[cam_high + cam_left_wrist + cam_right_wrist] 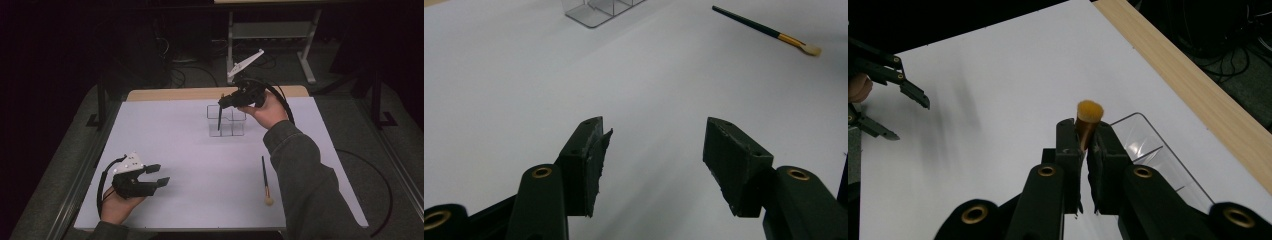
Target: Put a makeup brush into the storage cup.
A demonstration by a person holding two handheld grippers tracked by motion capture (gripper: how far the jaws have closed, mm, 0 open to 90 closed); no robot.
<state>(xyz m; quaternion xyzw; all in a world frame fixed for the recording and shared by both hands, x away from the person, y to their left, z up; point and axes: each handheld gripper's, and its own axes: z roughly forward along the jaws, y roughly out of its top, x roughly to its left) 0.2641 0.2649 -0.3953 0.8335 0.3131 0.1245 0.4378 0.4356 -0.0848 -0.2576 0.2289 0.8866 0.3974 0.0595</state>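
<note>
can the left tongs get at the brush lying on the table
Probably yes: the left tongs are open and idle, and bare table lies between them and the brush; the right sleeve sits close beside it.

A large white sheet (190, 165) covers the tabletop, leaving a strip of pale wooden table edge (200, 93) bare along the far side. The room around it is very dark. Beyond the table stands a light grey metal frame (272, 31) with two legs and a crossbar, and loose black cables (190, 75) lie tangled on the dull grey-green floor (350, 130) near it. Dark metal rails (75, 195) run along the table's left and right sides. Light falls mostly on the sheet.
</note>
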